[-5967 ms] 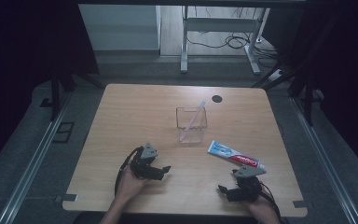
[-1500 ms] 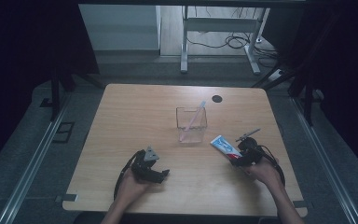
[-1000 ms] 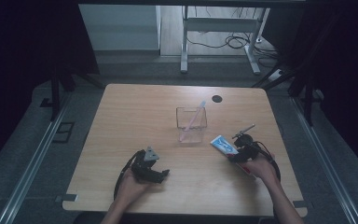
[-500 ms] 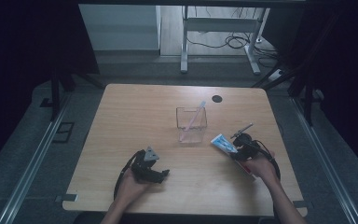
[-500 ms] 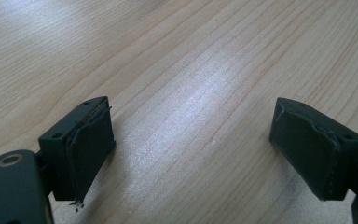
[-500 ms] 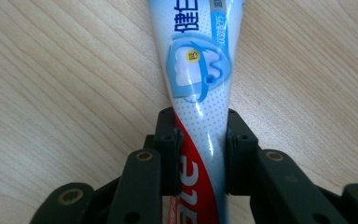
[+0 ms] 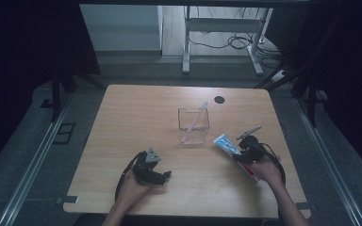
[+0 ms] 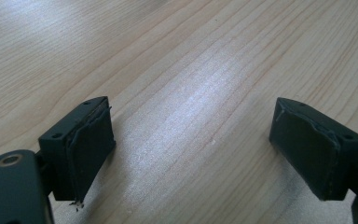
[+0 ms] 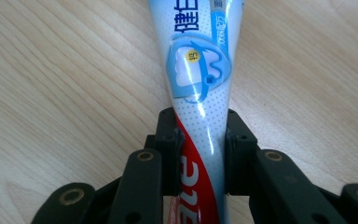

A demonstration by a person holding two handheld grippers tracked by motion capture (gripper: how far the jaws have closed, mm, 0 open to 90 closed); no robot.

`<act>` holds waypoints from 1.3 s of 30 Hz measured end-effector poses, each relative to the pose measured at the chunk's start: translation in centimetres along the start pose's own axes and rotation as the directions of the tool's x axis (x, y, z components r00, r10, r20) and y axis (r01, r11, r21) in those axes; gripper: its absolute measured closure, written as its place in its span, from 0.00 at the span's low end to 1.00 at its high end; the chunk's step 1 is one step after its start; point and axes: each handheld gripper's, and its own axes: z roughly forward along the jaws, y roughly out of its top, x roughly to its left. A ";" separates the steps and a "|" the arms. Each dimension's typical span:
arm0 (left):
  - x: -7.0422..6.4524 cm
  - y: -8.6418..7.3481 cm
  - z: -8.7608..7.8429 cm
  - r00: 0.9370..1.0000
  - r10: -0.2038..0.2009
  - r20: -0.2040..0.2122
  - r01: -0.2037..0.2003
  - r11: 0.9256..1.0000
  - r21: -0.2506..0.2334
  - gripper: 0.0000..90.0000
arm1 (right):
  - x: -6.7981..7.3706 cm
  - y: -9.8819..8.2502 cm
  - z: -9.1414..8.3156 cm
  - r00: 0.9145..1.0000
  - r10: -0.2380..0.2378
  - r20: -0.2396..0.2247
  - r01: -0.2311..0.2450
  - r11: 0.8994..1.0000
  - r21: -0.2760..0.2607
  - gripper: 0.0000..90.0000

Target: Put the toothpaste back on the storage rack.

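A blue, white and red toothpaste tube (image 7: pixel 225 143) lies on the wooden table (image 7: pixel 136 122) at the right. My right gripper (image 7: pixel 241 155) is shut on it. In the right gripper view the two black jaws press the tube (image 9: pixel 198 60) from both sides where the red print begins, and its blue end points away from my right gripper (image 9: pixel 199 135). My left gripper (image 7: pixel 165 175) rests near the front edge, left of centre. It stands open over bare wood, with nothing between the jaws of my left gripper (image 8: pixel 200 149).
A clear square cup (image 7: pixel 193 126) stands mid-table with a pink toothbrush (image 7: pixel 199 114) leaning in it, just left of the tube's blue end. A black round cap (image 7: pixel 219 99) sits near the far edge. A metal frame and cables lie on the floor beyond.
My right hand has come from the table's front right corner up to the tube and its jaws have shut on it. The left gripper has stayed where it was.
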 end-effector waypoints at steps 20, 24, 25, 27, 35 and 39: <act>0.0 0.0 0.0 1.000 0.000 0.000 0.000 1.000 -0.001 0.15 | -0.2 1.2 -4.3 0.999 0.027 -0.022 -0.029 0.990 -0.138 0.80; 0.0 0.0 0.0 1.000 0.001 0.000 -0.001 1.000 -0.001 0.15 | -0.1 1.5 -4.9 0.999 0.022 -0.026 -0.026 0.987 -0.160 0.80; 0.0 0.0 0.0 1.000 0.003 0.000 -0.003 1.000 0.001 0.15 | -0.1 1.6 -5.0 0.999 0.025 -0.029 -0.029 0.986 -0.163 0.80; 0.0 0.0 0.0 1.000 0.001 0.000 -0.001 1.000 0.001 0.15 | -0.1 1.8 -5.3 0.999 0.019 -0.029 -0.024 0.984 -0.176 0.80; 0.0 0.0 0.0 1.000 0.000 -0.001 0.000 1.000 -0.001 0.15 | 0.2 2.6 -6.6 0.999 0.016 -0.035 -0.023 0.976 -0.215 0.80; 0.0 0.0 0.0 1.000 0.002 -0.001 -0.002 1.000 -0.001 0.15 | 0.3 3.1 -7.1 0.999 0.014 -0.035 -0.022 0.972 -0.235 0.80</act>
